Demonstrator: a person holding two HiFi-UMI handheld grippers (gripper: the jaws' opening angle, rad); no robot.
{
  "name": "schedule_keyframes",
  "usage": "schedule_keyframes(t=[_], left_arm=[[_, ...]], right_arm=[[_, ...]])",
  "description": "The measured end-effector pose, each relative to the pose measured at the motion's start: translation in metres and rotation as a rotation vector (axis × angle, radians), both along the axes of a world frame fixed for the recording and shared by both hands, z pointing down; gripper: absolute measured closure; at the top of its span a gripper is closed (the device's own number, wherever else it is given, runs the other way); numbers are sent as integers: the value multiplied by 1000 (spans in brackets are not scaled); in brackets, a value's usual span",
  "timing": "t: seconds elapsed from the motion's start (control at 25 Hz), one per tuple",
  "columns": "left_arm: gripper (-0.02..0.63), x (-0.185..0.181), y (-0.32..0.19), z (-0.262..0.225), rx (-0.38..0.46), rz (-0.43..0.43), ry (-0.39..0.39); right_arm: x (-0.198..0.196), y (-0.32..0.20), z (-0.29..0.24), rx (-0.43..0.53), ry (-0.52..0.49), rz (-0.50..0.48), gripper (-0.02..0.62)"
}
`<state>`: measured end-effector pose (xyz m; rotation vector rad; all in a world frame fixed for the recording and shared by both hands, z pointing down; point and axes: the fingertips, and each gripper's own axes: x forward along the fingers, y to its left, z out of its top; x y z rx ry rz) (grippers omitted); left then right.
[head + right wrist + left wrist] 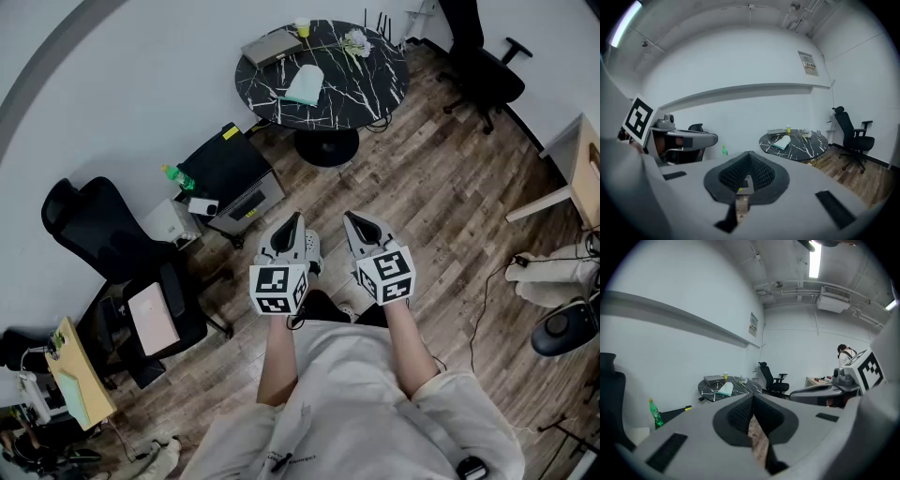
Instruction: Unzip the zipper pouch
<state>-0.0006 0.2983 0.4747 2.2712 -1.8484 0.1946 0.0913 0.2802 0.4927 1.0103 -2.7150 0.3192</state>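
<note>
The zipper pouch [305,84], pale teal, lies on a round black marble table [370,84] at the far side of the room, well beyond both grippers. The person holds both grippers side by side at waist height over the wood floor, pointing toward the table. My left gripper [298,217] is shut with nothing in it, and my right gripper [349,217] is shut and empty as well. In the left gripper view the pouch [725,389] shows small beyond the closed tips [752,397]. In the right gripper view the pouch [782,142] rests on the table [811,146] past the closed tips [749,154].
On the table also sit a grey flat box [272,45], a cup [302,28] and flowers [356,41]. A black office chair [483,66] stands right of it. A black case [230,169], a green bottle [178,176] and another chair [103,234] line the left wall.
</note>
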Motion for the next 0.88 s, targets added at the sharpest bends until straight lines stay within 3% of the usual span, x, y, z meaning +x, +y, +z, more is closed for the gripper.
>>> schedule_keyframes(t=[0.32,0.8,0.88], left_arm=[[584,14,40,5,-21,-6,-31],[580,5,9,18,-51,-15,-50],[576,2,-2,19,-57,-17,-54]], right_arm=[[16,30,-6,7,-10,11,592],[34,1,-7,23,-25,45,588],[32,-8,-6,9,-28,28,521]])
